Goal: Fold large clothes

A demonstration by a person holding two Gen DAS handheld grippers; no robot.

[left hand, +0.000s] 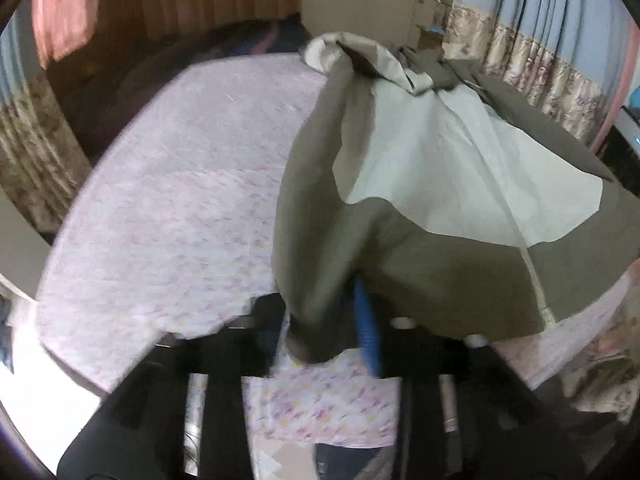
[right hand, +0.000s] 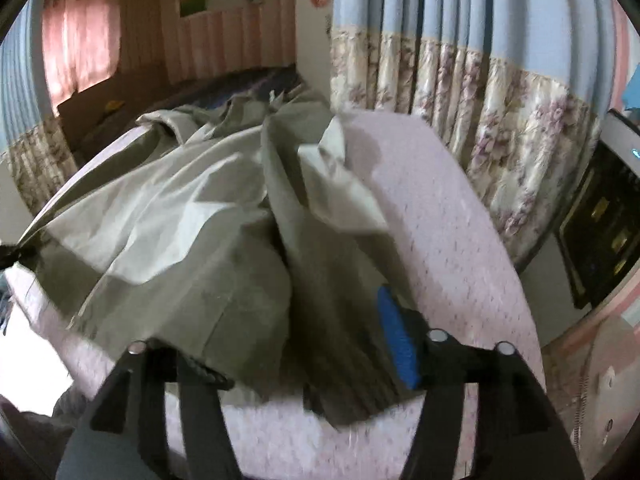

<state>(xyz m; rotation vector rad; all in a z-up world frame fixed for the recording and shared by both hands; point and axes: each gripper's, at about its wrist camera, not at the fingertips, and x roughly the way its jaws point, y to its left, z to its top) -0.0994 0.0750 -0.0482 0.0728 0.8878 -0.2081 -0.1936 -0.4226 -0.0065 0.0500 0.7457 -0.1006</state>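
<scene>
One large olive-green coat (right hand: 192, 288) with a pale lining lies crumpled on a bed covered by a pink flowered sheet (left hand: 168, 184). In the right wrist view it fills the left and middle of the frame, its lining turned up in wide pale folds, and a narrower flap runs down toward the lower centre. In the left wrist view the coat (left hand: 420, 280) takes up the right half of the frame, bunched at the upper centre and spreading out below, with a pale zip strip running down its lower right part.

The right gripper (right hand: 320, 364) stands partly open at the bottom of its frame; the coat's flap lies between its fingers, against the blue pad (right hand: 398, 340) of the right-hand finger, and the other finger stands clear of the cloth, so nothing is pinched. The left gripper (left hand: 320, 344) is likewise partly open, a hanging fold of the coat draped in front of its blue pad (left hand: 366, 328); whether the cloth presses on that pad I cannot tell through the blur.

Blue curtains with a flowered lower band (right hand: 480, 92) hang in the upper right of the right wrist view, and a pink-lit window (right hand: 78, 52) glows at upper left.
</scene>
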